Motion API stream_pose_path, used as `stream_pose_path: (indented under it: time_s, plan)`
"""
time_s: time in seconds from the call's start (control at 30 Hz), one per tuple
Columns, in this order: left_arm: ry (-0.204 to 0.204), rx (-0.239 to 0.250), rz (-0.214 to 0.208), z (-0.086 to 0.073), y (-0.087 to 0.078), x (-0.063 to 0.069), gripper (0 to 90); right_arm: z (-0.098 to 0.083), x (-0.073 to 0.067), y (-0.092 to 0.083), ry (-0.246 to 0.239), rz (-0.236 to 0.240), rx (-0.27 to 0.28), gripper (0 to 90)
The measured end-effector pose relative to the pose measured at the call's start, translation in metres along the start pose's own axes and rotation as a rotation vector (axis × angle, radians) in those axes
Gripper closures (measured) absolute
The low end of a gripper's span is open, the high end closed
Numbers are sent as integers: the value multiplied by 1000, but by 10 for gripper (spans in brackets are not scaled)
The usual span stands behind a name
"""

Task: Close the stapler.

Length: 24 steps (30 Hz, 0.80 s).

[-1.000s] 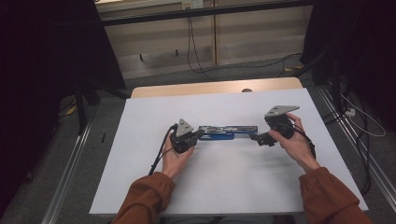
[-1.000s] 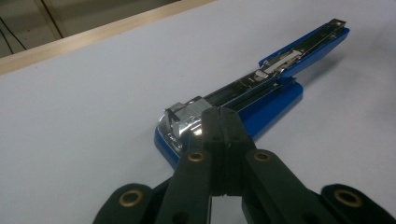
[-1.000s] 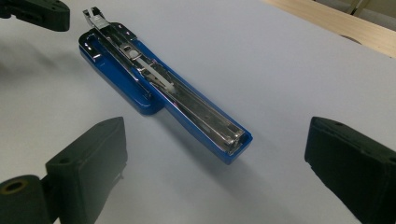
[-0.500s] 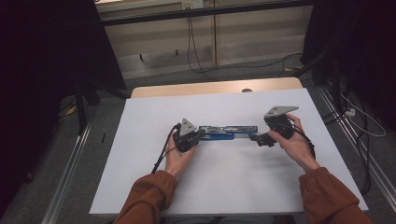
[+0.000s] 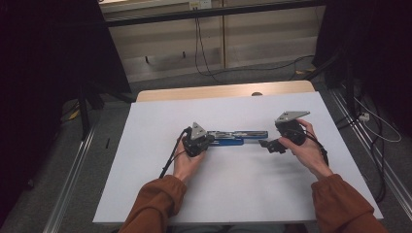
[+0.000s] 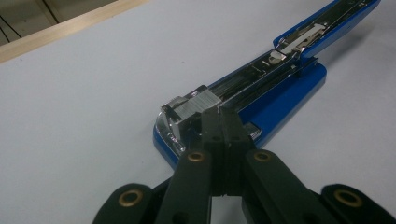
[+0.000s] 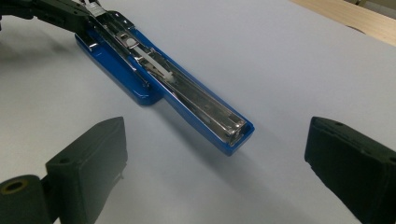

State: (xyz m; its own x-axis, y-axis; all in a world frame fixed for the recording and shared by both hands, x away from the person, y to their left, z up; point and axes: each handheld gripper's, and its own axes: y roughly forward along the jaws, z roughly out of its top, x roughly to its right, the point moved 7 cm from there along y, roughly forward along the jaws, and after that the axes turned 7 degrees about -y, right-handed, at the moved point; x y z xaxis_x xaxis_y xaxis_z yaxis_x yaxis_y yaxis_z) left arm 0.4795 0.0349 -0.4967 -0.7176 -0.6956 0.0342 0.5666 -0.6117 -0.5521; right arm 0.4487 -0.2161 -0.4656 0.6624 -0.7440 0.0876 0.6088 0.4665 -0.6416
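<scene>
Blue stapler (image 5: 232,137) lies opened flat mid-table, long axis L–R between grippers. L gripper (image 6: 219,122) jaws closed at staple end, holding nothing; R gripper (image 7: 219,154) wide open, empty, near free end.

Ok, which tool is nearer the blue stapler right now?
Left. The left tool is shut, its tips at the staples in the opened stapler, at that end. The right tool is open and sits just off the far end, apart from it.

Stapler (image 6: 280,93) glossy blue plastic, shiny metal rail; table (image 5: 233,194) matt white, perhaps laminate
</scene>
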Motion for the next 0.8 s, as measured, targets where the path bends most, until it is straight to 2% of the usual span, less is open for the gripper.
stream_pose_path:
  time_s: [0.17, 0.33, 0.53, 0.57, 0.63, 0.67, 0.8]
  plan:
    - [4, -6, -1, 0, 0, 0, 900, -1, -2, 0, 2, 19, 10, 68]
    - [-1, -13, -4, 0, 0, 0, 900, -7, -2, -4, 12, 6, 8, 120]
    - [-4, -12, -6, 1, 0, 0, 900, -15, 3, -9, 22, -14, 12, 461]
    - [-4, -14, -6, 1, 0, 0, 900, -16, 4, -9, 16, -30, 14, 565]
    - [-2, -13, -5, 0, 0, 0, 900, -16, 4, -9, 21, -24, 18, 669]
    - [-2, -14, -5, 0, 0, 0, 900, -17, 4, -9, 19, -31, 17, 751]
    - [-3, -14, -4, 0, 0, 0, 900, -18, 4, -9, 29, -24, 15, 900]
